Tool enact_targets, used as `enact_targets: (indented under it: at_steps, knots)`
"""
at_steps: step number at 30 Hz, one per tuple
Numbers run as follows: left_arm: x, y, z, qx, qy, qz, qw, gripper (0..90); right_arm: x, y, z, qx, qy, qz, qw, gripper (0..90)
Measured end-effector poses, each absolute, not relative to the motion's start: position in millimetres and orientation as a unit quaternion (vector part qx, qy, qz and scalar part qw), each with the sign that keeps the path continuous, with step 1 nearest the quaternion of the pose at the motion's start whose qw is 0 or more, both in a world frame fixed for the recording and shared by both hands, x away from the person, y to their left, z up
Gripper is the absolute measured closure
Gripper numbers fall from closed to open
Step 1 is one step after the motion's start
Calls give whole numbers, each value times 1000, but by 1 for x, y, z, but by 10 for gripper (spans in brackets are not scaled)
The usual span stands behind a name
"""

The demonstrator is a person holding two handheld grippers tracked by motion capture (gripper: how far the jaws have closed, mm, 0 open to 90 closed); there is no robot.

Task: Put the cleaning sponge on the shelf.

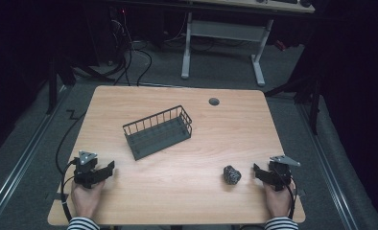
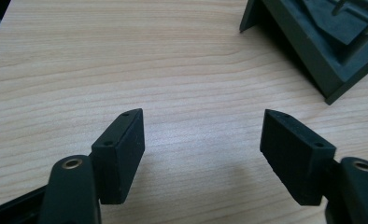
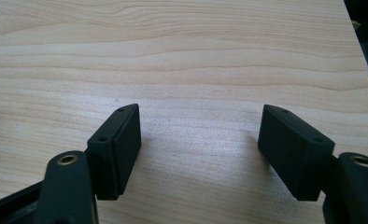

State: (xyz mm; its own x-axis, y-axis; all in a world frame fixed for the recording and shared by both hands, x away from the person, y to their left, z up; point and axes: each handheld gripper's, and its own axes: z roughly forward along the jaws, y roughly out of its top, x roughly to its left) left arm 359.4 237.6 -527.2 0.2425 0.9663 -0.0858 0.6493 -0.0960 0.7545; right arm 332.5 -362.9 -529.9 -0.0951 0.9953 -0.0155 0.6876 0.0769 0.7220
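Note:
A dark wire basket [image 1: 157, 131] sits slanted on the wooden table [image 1: 235, 129], left of the middle. A small grey metallic scouring ball [image 1: 231, 175] lies near the front right. My left gripper [image 1: 108, 169] rests at the front left corner, held by a hand, jaws apart with only bare wood between them [image 2: 202, 135]. The basket's near corner [image 2: 313, 51] shows at the upper right of the left gripper view. My right gripper [image 1: 256, 170] sits just right of the ball, pointing left toward it, open over bare wood [image 3: 199, 133].
A round cable hole [image 1: 214, 101] sits near the table's far edge. Cables trail from both grippers off the table's sides. Beyond the table stands a white desk frame [image 1: 223, 38] on a grey floor with loose cables.

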Motion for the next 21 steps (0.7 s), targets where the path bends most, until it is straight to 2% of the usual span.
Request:
enact_targets:
  at_steps: [21]
  knots:
    - [353,223,-484,723,523,230,388,288,332,-363,-530,615,684,286,269,301]
